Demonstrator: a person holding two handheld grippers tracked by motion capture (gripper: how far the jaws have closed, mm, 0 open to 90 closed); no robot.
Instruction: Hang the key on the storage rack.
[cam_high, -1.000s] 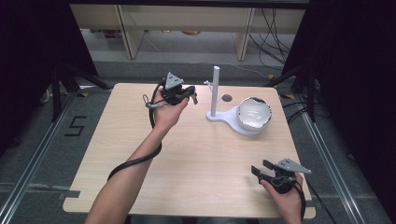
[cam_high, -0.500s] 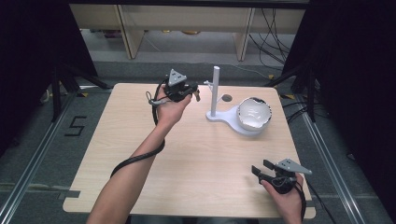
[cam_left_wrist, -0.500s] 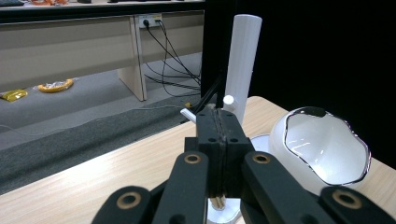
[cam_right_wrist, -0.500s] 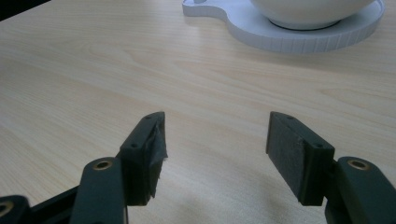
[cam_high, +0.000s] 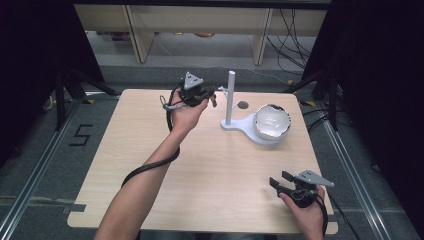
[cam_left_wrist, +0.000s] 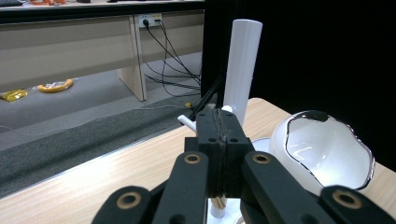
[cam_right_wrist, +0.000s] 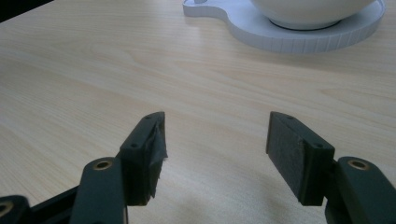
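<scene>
High view: left claw (cam_high: 212, 98) clamped shut, edged nearer white post (cam_high: 230, 97); right claw (cam_high: 281, 181) wide, unmoved.

Light wooden table (cam_high: 150, 165), bare grain; grey carpeted floor (cam_high: 35, 150) marked with a black "5" (cam_high: 82, 135); pale desks (cam_high: 200, 20) behind; black cables (cam_high: 292, 30) trailing; yellow wrappers (cam_left_wrist: 53, 86) on floor

Lab recording bay, black curtains (cam_high: 30, 75), floor rails (cam_high: 35, 170), loose cables (cam_high: 292, 35), wooden test table (cam_high: 125, 165)
</scene>
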